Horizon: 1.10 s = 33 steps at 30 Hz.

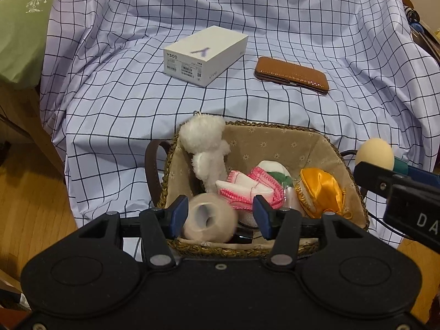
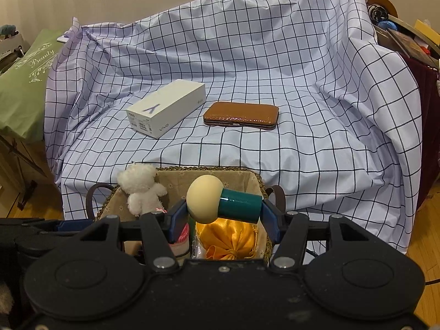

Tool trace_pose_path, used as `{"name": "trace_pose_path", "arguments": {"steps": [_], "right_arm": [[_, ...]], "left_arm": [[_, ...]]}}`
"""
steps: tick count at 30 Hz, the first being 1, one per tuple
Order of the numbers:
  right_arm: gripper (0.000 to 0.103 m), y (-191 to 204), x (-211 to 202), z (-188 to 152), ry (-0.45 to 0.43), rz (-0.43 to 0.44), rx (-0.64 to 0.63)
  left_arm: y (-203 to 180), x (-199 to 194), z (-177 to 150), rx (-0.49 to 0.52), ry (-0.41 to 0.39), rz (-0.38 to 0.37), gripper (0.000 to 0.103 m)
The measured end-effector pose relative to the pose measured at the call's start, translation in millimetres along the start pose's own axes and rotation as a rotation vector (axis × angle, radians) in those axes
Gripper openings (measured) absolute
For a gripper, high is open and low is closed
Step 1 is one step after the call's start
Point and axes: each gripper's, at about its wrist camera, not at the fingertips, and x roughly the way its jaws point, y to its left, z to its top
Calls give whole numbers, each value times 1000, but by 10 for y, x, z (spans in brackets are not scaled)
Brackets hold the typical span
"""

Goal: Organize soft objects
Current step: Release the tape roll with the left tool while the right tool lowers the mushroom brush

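Nearest to us in the left wrist view, our left gripper [image 1: 220, 216] points steeply down over the near edge of the basket [image 1: 334, 148]. A pale roll of tape [image 1: 210, 221] sits blurred between its blue pads, resting against the left pad [image 1: 180, 214] with a clear gap to the right one, so the jaws stand apart and do not press on it.

Inside the basket we see a white teddy bear [image 1: 205, 148] leaning upright in the far left corner, pink and white knitted socks [image 1: 247, 188] in the middle, a white and green bundle [image 1: 276, 172] behind them, and an orange satin pouch [image 1: 320, 189] on the right.

Our right gripper [image 2: 222, 213] also tilts downward, above the right side of the basket [image 2: 239, 172]. It is clamped on a makeup brush [image 2: 224, 202] lying crosswise between the pads: the cream sponge head points left, the teal handle points right. The orange satin pouch [image 2: 229, 238] lies directly beneath it.

Farther off, on the checked cloth [image 2: 302, 88], a white phone box [image 2: 166, 108] lies to the left and a brown leather case [image 2: 242, 115] just to its right, apart from it. A green bag [image 2: 26, 82] stands at the far left.
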Motion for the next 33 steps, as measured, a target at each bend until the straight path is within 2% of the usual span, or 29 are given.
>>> {"name": "trace_pose_path", "arguments": {"steps": [8,12,19,25,28,31,33], "right_arm": [[56,26,0,3,2,3,-5],[56,24,5,4,5,8,-11],[56,68,11,1,8,30,-38],[56,68,15,3,9,35,-43],[56,73,16,2,10,38,-45],[56,81,27,0,14,44,-49],[56,90,40,2,18,48,-52]], "left_arm": [[18,-101,28,9,-42,25,55],[40,-211,73,27,-99,65,64],[151,-285,163,56,-152,136,64],[225,-307,301,217,-210,274,65],[317,-326,387,259,-237,352,65],[445,-321,463,225,-236,391,65],[491,-309,449,172,-222,355,65]]}}
